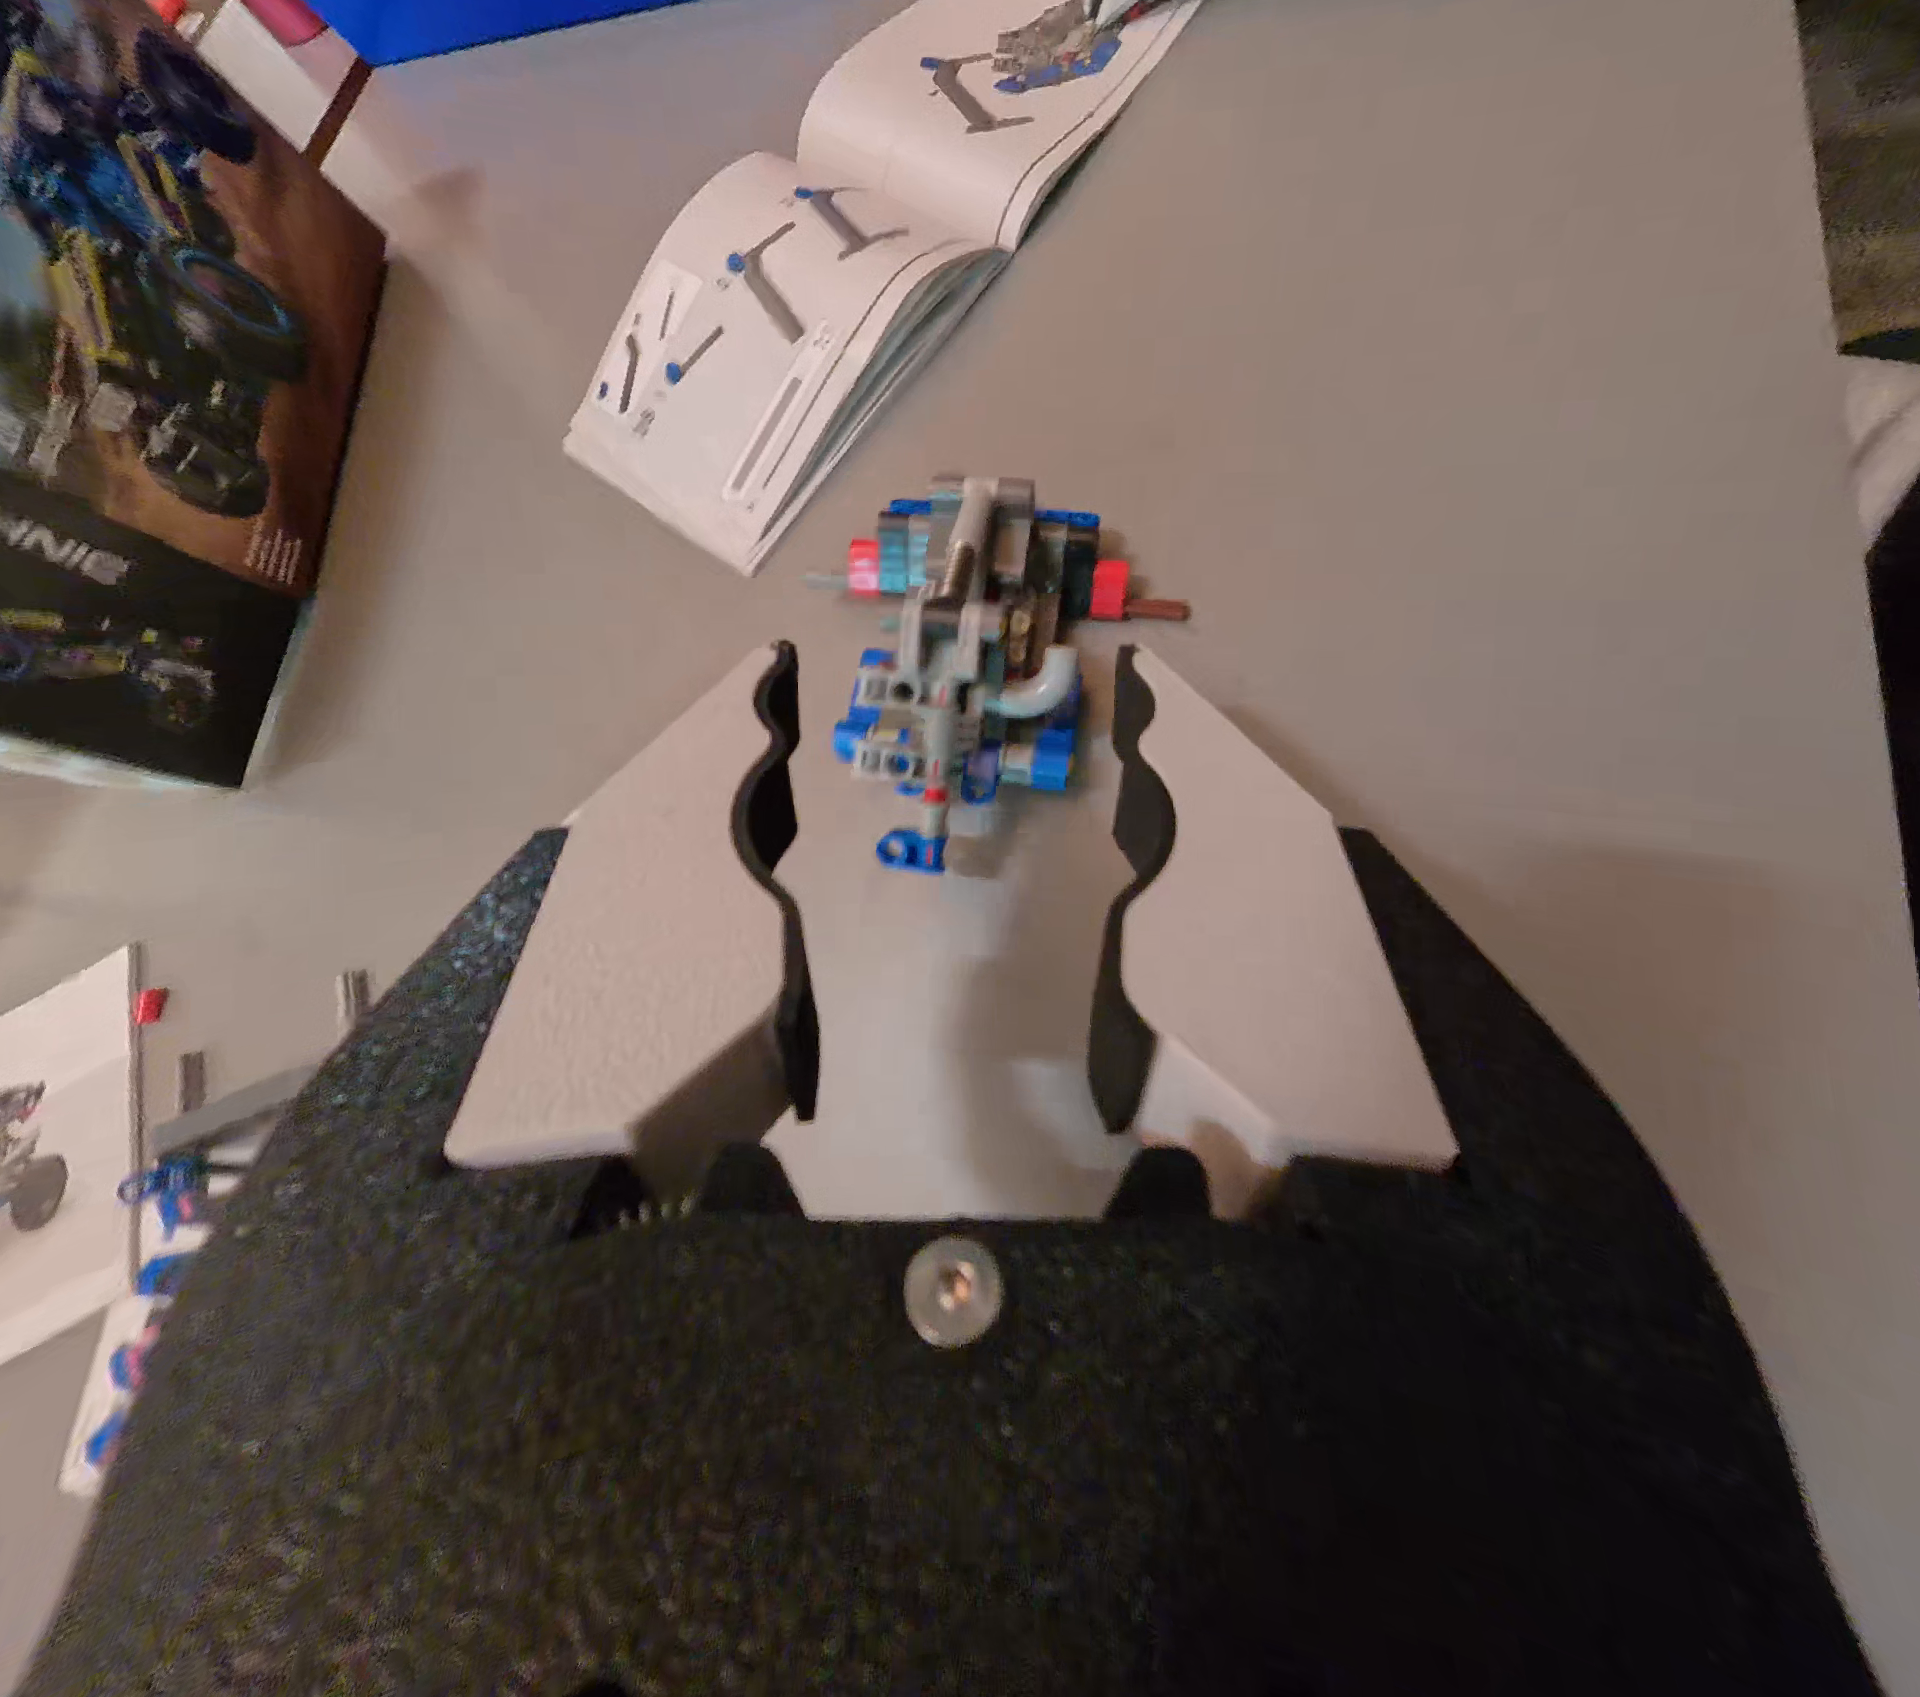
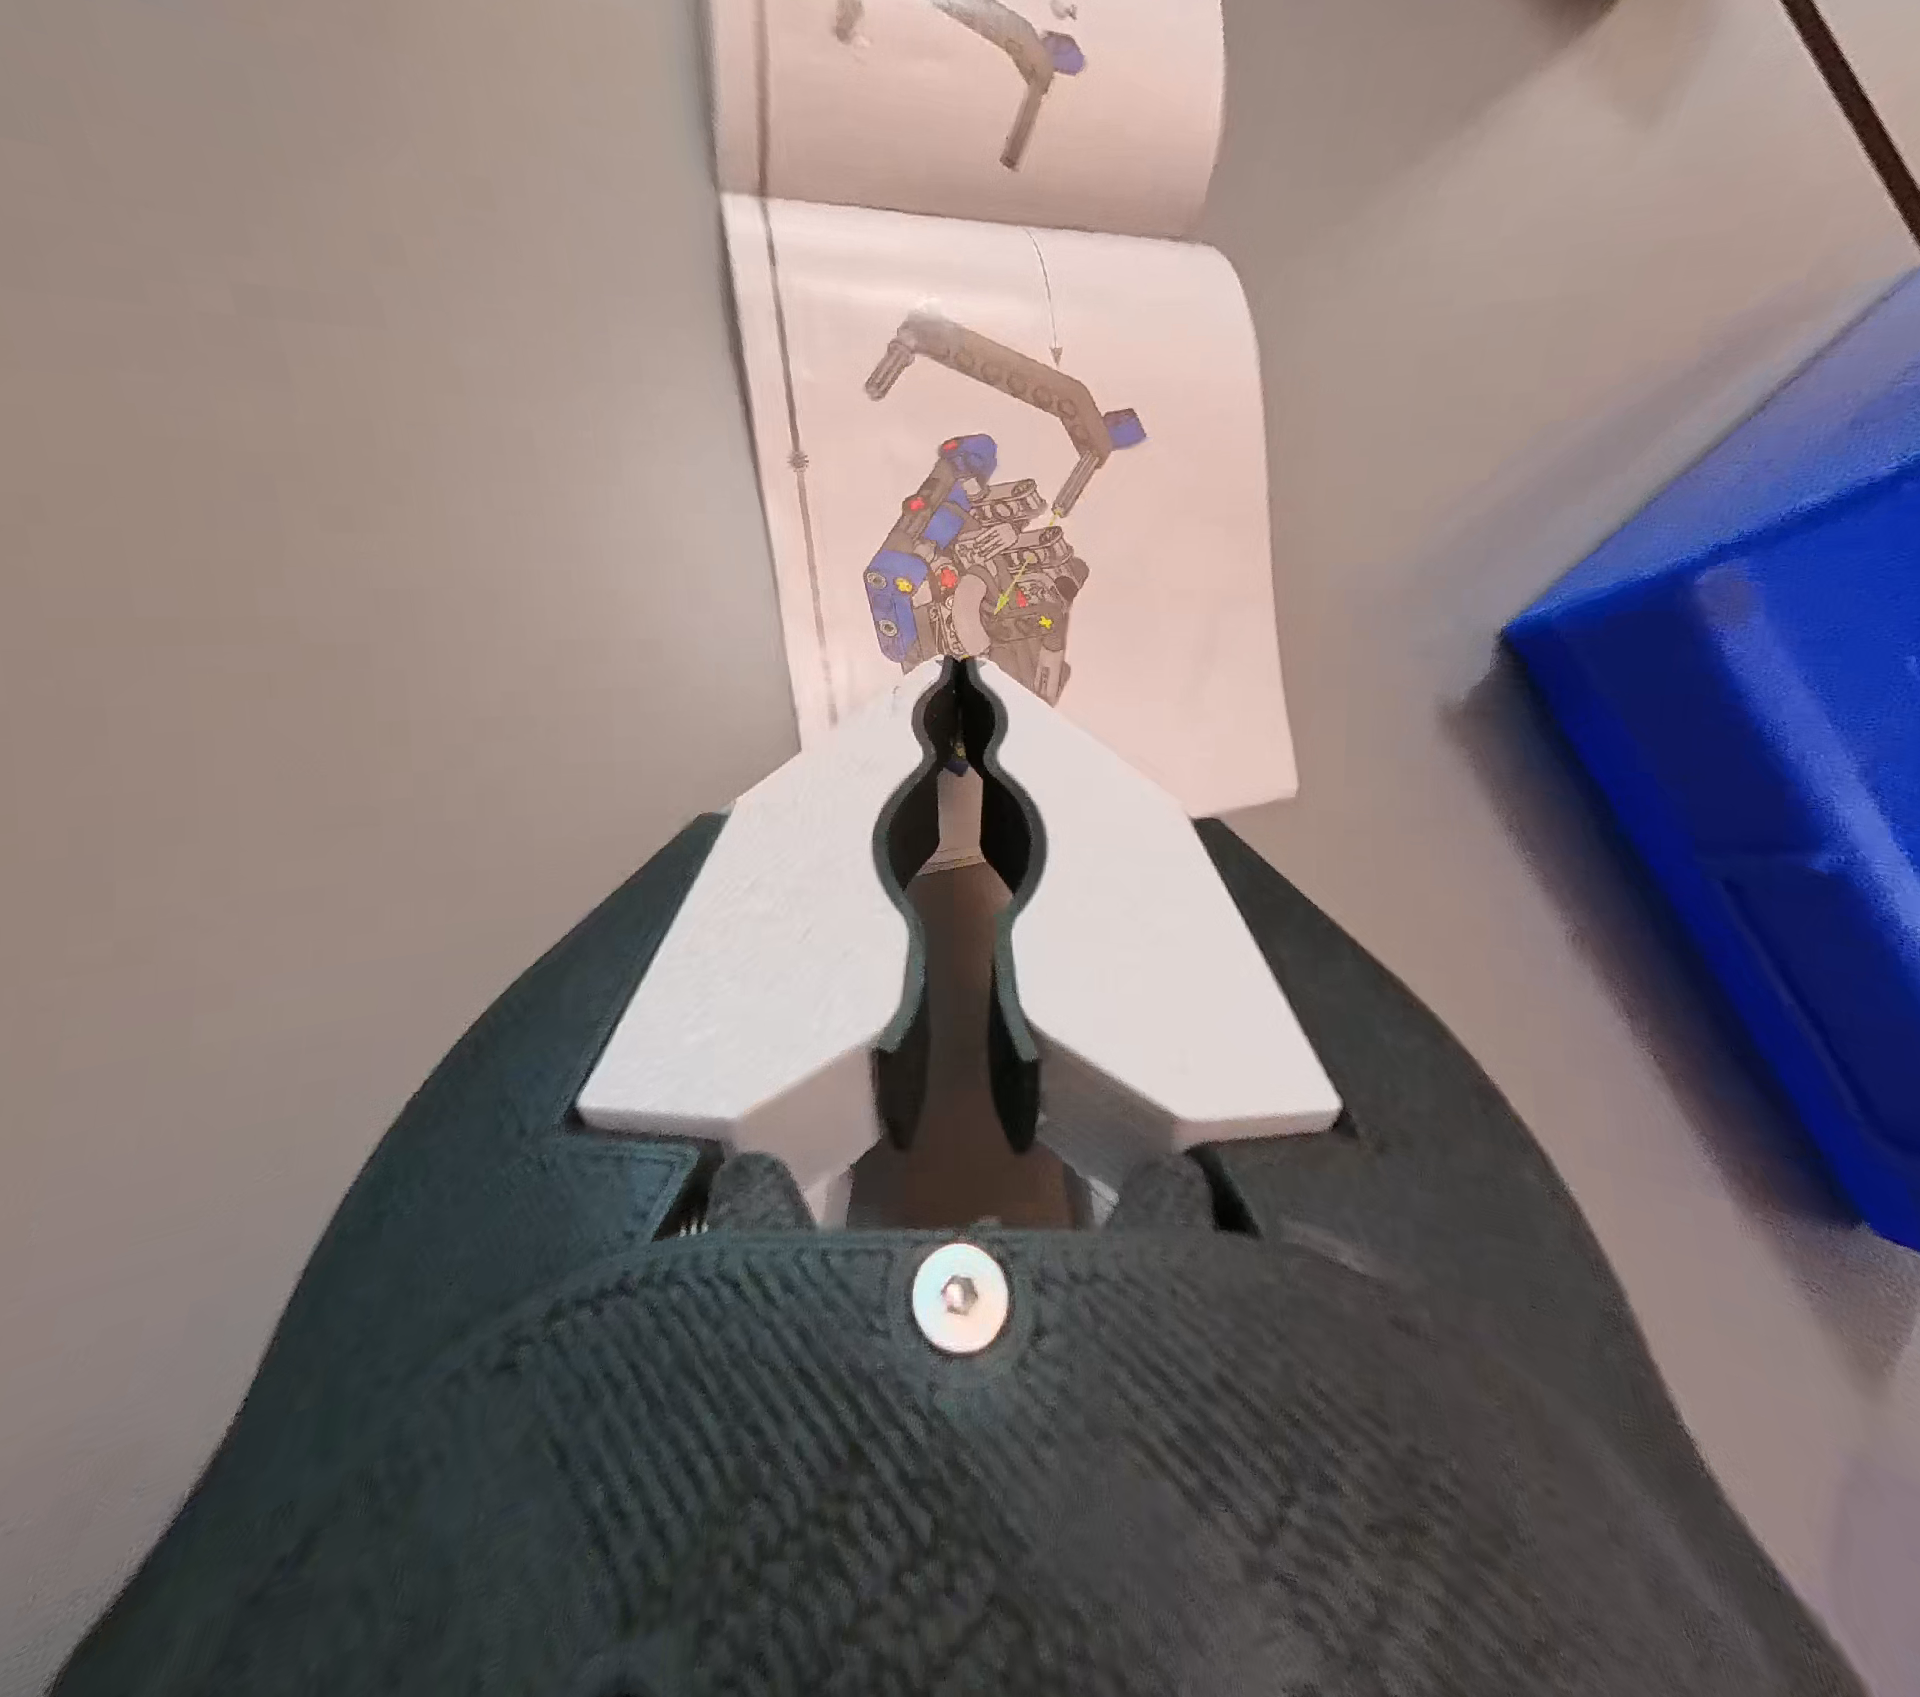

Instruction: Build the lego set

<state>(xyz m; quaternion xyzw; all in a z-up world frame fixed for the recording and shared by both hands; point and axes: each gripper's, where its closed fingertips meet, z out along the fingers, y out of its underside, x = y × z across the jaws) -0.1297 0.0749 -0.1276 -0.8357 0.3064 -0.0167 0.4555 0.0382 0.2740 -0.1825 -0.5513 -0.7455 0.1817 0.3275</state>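
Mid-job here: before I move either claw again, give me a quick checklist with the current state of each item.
1. Left claw open: ok, fingers spread wide.
2. Brick assembly free of the left claw: ok, it sits on the grey table between the fingertips with a gap at each side.
3. Right claw shut: ok, tips meet.
4. Right claw holding anything: cannot tell; the channel behind the tips is dark.
5. Instruction booklet open and readable: ok, lying open beyond the assembly; the right claw's tips are over its drawing page.
6. Blue bin away from the right claw: ok, off to the side.
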